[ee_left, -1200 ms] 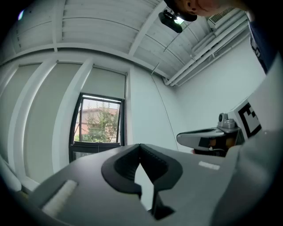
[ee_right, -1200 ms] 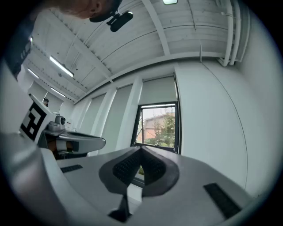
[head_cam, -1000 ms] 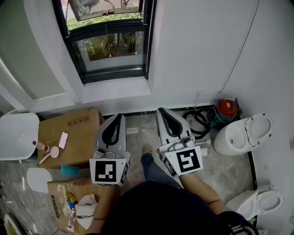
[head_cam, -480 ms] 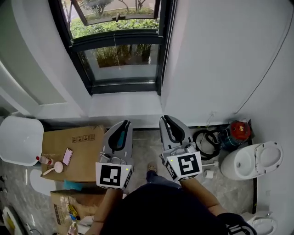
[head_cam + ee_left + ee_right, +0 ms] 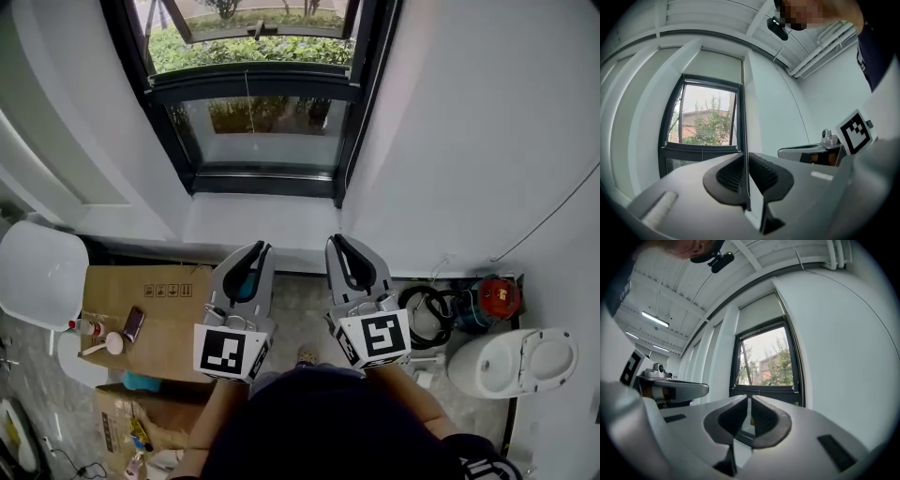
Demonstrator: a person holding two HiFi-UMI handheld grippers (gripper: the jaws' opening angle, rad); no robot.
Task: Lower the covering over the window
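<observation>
The dark-framed window (image 5: 267, 89) fills the top of the head view, with a thin cord (image 5: 247, 98) hanging in front of its glass. Its pale roller blind (image 5: 716, 63) sits drawn up above the pane, and shows too in the right gripper view as the blind (image 5: 761, 310). My left gripper (image 5: 264, 247) and right gripper (image 5: 332, 239) are held side by side, pointing at the white sill (image 5: 258, 225), well short of the glass. The left gripper (image 5: 746, 154) holds nothing; its jaws stand almost together and are just starting to open. Nothing is held in the right gripper (image 5: 750, 398), whose jaws are shut.
A cardboard box (image 5: 141, 305) with a phone and small items lies on the floor at left, beside a white chair (image 5: 37, 272). At right are a cable coil (image 5: 427, 314), a red device (image 5: 495, 292) and a toilet (image 5: 511, 361).
The person has stepped toward the window: sill and frame have slid down and grown in the head view. Both grippers stay side by side and now reach over the foot of the wall.
</observation>
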